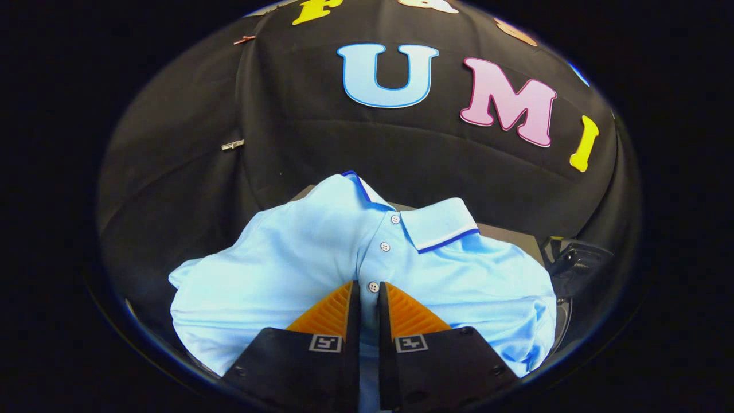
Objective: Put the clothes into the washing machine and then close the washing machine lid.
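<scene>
Two fingers of the gripper (pixel 369 289) stand almost together, clenched on a narrow fold of the light blue polo shirt (pixel 298 258) along its button strip. The shirt spreads from the fingers toward 9 and 3 o'clock, its collar (pixel 438 225) at 1 o'clock beyond the tips. A dark object (pixel 573 258) lies at 3 o'clock, just beside the shirt.
</scene>
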Motion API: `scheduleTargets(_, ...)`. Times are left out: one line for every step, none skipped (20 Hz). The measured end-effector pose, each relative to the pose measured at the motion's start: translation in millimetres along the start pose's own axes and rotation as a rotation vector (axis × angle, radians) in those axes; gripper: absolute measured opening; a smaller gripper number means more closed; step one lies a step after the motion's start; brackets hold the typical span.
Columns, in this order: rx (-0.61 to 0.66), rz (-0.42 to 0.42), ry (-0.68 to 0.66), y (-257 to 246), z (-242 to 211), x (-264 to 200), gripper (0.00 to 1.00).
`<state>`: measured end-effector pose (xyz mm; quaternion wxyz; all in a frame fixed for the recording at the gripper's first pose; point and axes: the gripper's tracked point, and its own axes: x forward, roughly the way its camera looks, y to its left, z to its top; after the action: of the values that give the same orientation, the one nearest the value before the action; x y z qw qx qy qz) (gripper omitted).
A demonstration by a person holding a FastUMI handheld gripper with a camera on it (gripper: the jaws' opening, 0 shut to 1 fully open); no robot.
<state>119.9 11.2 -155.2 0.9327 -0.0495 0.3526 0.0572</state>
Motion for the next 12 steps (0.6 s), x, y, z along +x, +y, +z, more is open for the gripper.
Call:
scheduleTargets(-0.005,0.000,-0.007,-1,2,2,0.19)
scheduleTargets(-0.007,-0.004,-0.011,-3,4,8,0.06)
scheduleTargets(0.004,-0.003,-0.007,-1,2,3,0.06)
scheduleTargets(0.017,0.002,-0.002,-1,3,2,0.06)
scheduleTargets(0.031,0.013,0.002,-1,5,0,0.05)
scheduleTargets(0.038,0.022,-0.001,-2,7,-3,0.05)
scheduleTargets(0.042,0.031,-0.014,-5,12,-7,0.05)
scheduleTargets(0.043,0.036,-0.031,-6,16,-11,0.05)
scheduleTargets(0.041,0.041,-0.053,-9,18,-17,0.05)
scheduleTargets(0.037,0.046,-0.073,-10,23,-22,0.05)
scheduleTargets(0.034,0.053,-0.084,-10,24,-28,0.05)
scheduleTargets(0.033,0.059,-0.091,-11,25,-33,0.05)
